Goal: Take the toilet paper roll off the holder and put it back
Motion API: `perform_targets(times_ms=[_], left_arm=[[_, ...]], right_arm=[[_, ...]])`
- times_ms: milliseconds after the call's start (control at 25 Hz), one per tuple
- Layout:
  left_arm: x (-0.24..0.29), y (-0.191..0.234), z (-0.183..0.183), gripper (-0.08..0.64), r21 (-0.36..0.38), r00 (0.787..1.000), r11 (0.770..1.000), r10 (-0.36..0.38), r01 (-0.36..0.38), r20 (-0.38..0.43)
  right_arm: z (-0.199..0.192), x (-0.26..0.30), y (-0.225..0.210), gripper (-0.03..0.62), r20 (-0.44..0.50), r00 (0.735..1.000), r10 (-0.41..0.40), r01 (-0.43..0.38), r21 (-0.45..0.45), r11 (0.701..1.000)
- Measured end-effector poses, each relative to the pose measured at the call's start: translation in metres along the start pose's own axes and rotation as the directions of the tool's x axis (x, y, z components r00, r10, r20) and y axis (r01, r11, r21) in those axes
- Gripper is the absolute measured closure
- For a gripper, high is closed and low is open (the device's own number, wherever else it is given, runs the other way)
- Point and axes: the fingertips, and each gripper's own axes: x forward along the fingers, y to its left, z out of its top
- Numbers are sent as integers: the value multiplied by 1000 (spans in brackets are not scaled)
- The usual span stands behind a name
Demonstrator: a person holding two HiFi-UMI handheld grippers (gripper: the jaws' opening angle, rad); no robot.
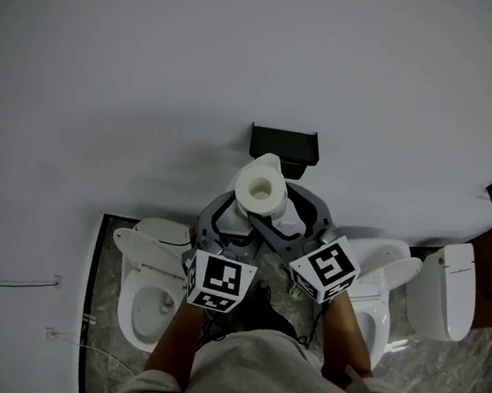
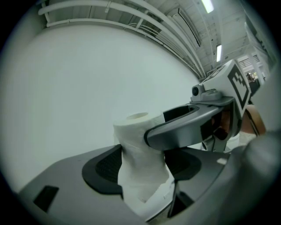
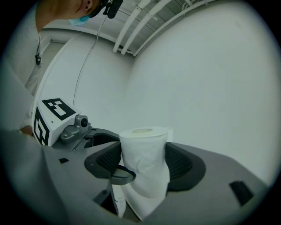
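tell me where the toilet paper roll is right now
In the head view's centre, the toilet paper roll sits just below the black holder on the wall, clamped by both the left gripper and the right gripper.

Bare wall [image 1: 248,48] open around the black holder [image 1: 285,140]; toilets [image 1: 150,300] crowding both sides below.
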Motion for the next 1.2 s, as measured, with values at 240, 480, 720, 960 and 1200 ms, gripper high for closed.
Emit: perform_targets(times_ms=[240, 480, 720, 960, 1200], left_arm=[[-21, 7, -13, 250, -28, 998, 998, 55, -56, -26], [-29, 11, -29, 250, -53, 995, 995, 79, -82, -54], [-15, 10, -28, 250, -66, 995, 994, 78, -82, -61], [1, 26, -16, 250, -55, 995, 994, 89, -91, -40], [35, 44, 4, 250, -21, 995, 995, 94, -95, -17]], right_arm=[[-4, 9, 24, 287, -5, 998, 68, -68, 6, 998], [-14, 17, 37, 287, -23, 994, 104, -104, 15, 994], [-19, 17, 23, 287, -31, 994, 109, -108, 22, 994], [-6, 31, 5, 287, -10, 994, 105, -105, -1, 995], [6, 46, -32, 287, 24, 995, 94, -93, -13, 996]])
